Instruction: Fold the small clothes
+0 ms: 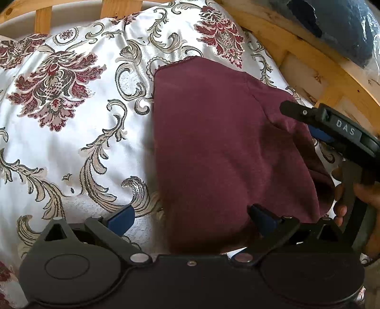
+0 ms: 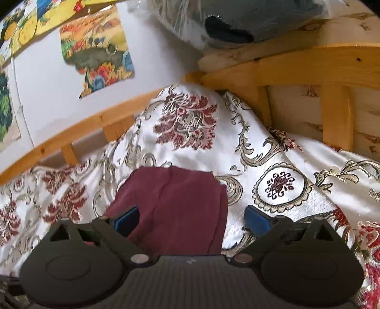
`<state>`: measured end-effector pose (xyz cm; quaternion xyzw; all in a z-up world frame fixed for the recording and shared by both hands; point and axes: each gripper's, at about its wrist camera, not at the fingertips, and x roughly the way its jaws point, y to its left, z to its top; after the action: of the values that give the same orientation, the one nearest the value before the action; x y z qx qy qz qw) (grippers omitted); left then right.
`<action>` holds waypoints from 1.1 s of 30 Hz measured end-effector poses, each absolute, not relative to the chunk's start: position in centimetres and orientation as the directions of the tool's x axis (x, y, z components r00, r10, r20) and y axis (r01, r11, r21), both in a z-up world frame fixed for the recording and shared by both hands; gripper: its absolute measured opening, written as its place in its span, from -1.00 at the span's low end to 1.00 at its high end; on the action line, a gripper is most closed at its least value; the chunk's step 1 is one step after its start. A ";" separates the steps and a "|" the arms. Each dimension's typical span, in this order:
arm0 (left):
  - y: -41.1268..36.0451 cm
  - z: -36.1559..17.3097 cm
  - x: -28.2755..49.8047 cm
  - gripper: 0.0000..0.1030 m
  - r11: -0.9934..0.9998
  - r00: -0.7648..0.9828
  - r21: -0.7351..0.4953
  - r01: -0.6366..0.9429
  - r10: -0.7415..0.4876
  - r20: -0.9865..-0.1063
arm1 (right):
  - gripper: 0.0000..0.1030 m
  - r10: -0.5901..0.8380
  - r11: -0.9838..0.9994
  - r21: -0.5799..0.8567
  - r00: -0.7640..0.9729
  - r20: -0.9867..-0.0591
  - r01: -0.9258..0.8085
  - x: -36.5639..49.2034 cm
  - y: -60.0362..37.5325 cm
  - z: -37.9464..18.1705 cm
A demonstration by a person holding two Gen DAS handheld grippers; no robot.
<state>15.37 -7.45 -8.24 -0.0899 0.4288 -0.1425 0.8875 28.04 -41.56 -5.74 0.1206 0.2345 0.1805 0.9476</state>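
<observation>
Maroon cloth (image 1: pixel 220 147) is lying folded on the bedspread (image 1: pixel 71 133), a white satin cover with red and gold damask print, near the bed's far corner where 2 wooden rails (image 2: pixel 296 69) meet. Its top edge is pointing toward that corner; the fold is looking flat, with 1 seam line running down the middle in the right wrist view.

Left claw (image 1: pixel 190 217) is standing wide open, nothing between its blue pads (image 1: pixel 121 216). Its right pad is hovering over the cloth's near edge; its left pad is over bare bedspread. Contact with the cloth: cannot tell.

Right claw (image 2: pixel 191 219) is also gaping at full width, gripping nothing. Its left pad is sitting over the cloth's near part, its right pad over bedspread just beside the cloth's right edge.

In the left wrist view the right claw is coming in from the right edge above the cloth, with a hand (image 1: pixel 351 202) wrapped around its handle.

A dark bundle in clear plastic (image 2: pixel 237 21) is resting on the rail ledge behind the corner.
</observation>
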 end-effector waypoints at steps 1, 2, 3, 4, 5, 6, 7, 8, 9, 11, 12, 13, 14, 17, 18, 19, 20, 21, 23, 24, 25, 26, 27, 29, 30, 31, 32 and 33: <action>-7.5 -8.4 15.5 0.99 0.943 0.589 -0.285 0.173 -0.331 -0.737 | 0.99 0.400 0.906 0.310 0.823 -0.404 -0.288 28.0 -41.5 -5.8; -7.5 -8.6 15.6 0.99 0.942 0.582 -0.289 0.170 -0.332 -0.742 | 0.99 0.396 0.908 0.306 0.823 -0.407 -0.286 27.9 -41.4 -5.8; -7.5 -8.6 15.8 0.99 0.942 0.575 -0.291 0.166 -0.332 -0.747 | 0.99 0.393 0.909 0.305 0.823 -0.410 -0.283 28.0 -41.4 -5.9; -7.5 -8.6 16.0 0.99 0.942 0.568 -0.291 0.165 -0.332 -0.753 | 0.99 0.392 0.909 0.309 0.824 -0.409 -0.279 28.0 -41.4 -5.9; -7.6 -8.4 16.2 0.99 0.943 0.562 -0.289 0.164 -0.330 -0.759 | 0.99 0.392 0.908 0.315 0.825 -0.407 -0.277 28.0 -41.4 -5.9; -7.7 -8.3 16.3 0.99 0.944 0.555 -0.287 0.162 -0.327 -0.764 | 0.99 0.395 0.905 0.325 0.826 -0.403 -0.274 28.1 -41.4 -5.9; -7.7 -8.2 16.3 0.99 0.945 0.548 -0.287 0.156 -0.325 -0.771 | 0.99 0.399 0.902 0.334 0.825 -0.400 -0.274 28.2 -41.4 -6.0; -7.5 -8.1 16.3 0.99 0.944 0.542 -0.292 0.150 -0.326 -0.774 | 0.99 0.404 0.898 0.344 0.824 -0.396 -0.275 28.3 -41.4 -6.0; -7.4 -7.9 16.4 0.99 0.943 0.536 -0.300 0.141 -0.328 -0.778 | 0.99 0.407 0.895 0.350 0.824 -0.394 -0.275 28.4 -41.4 -6.0; -7.1 -7.6 16.6 0.99 0.940 0.520 -0.316 0.128 -0.335 -0.785 | 0.99 0.409 0.892 0.360 0.828 -0.383 -0.274 28.6 -41.4 -6.1; -6.9 -7.5 16.6 0.99 0.938 0.514 -0.322 0.126 -0.339 -0.788 | 0.99 0.398 0.893 0.366 0.841 -0.367 -0.262 28.5 -41.5 -6.1; -6.7 -7.4 16.8 0.99 0.937 0.507 -0.327 0.124 -0.344 -0.791 | 0.99 0.390 0.891 0.378 0.850 -0.355 -0.252 28.5 -41.6 -6.2; -6.6 -7.3 16.9 0.99 0.935 0.500 -0.333 0.123 -0.348 -0.793 | 0.99 0.380 0.891 0.387 0.858 -0.345 -0.239 28.4 -41.5 -6.2; -6.4 -7.1 17.3 0.99 0.930 0.500 -0.344 0.128 -0.360 -0.788 | 0.98 0.358 0.899 0.376 0.869 -0.342 -0.222 28.3 -41.2 -6.1; -6.2 -7.0 17.4 0.99 0.929 0.507 -0.345 0.131 -0.362 -0.782 | 0.98 0.354 0.902 0.371 0.870 -0.343 -0.221 28.4 -41.1 -6.1; -6.1 -6.8 17.4 0.99 0.927 0.513 -0.349 0.134 -0.366 -0.776 | 0.98 0.355 0.902 0.369 0.870 -0.342 -0.222 28.4 -41.1 -6.2; -5.9 -6.6 17.5 0.99 0.923 0.519 -0.359 0.140 -0.377 -0.767 | 0.99 0.358 0.901 0.371 0.868 -0.343 -0.225 28.5 -41.0 -6.2; -5.7 -6.4 17.5 0.99 0.917 0.525 -0.370 0.148 -0.390 -0.756 | 0.99 0.365 0.899 0.372 0.865 -0.346 -0.231 28.7 -41.1 -6.3; -5.3 -6.1 17.7 0.99 0.910 0.541 -0.385 0.155 -0.404 -0.738 | 0.99 0.393 0.893 0.365 0.849 -0.353 -0.262 28.9 -41.0 -6.3; -5.2 -6.0 17.8 0.99 0.909 0.549 -0.388 0.154 -0.405 -0.731 | 0.99 0.399 0.895 0.354 0.843 -0.360 -0.272 28.9 -40.8 -6.3; -5.1 -6.0 17.9 0.99 0.908 0.556 -0.390 0.153 -0.406 -0.725 | 0.99 0.401 0.896 0.347 0.841 -0.364 -0.277 28.9 -40.7 -6.3; -5.0 -6.0 18.1 0.99 0.907 0.559 -0.393 0.149 -0.405 -0.723 | 1.00 0.408 0.894 0.345 0.835 -0.368 -0.285 29.0 -40.6 -6.3; -5.0 -6.1 18.3 0.99 0.904 0.560 -0.400 0.148 -0.410 -0.720 | 1.00 0.411 0.894 0.343 0.831 -0.376 -0.287 29.0 -40.5 -6.3; -5.0 -6.3 18.7 0.98 0.891 0.565 -0.418 0.176 -0.439 -0.698 | 0.99 0.394 0.908 0.315 0.821 -0.413 -0.277 29.2 -40.1 -6.4; -5.1 -6.3 18.9 0.98 0.890 0.570 -0.415 0.188 -0.443 -0.692 | 0.99 0.368 0.925 0.272 0.810 -0.456 -0.267 29.5 -39.6 -6.4; -5.2 -6.3 19.1 0.98 0.888 0.576 -0.414 0.201 -0.449 -0.683 | 0.99 0.338 0.940 0.218 0.800 -0.496 -0.262 29.7 -39.0 -6.4; -5.2 -6.2 19.4 0.98 0.882 0.580 -0.417 0.220 -0.462 -0.671 | 0.99 0.315 0.949 0.169 0.794 -0.519 -0.266 29.7 -38.5 -6.5; -5.3 -6.2 19.7 0.98 0.872 0.575 -0.423 0.245 -0.482 -0.661 | 0.99 0.307 0.951 0.150 0.796 -0.521 -0.269 29.7 -38.3 -6.5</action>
<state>19.70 -5.31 -6.24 -0.1442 0.4115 -0.2077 0.8756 29.68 -38.32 -6.49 0.0340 0.2805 0.1521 0.9471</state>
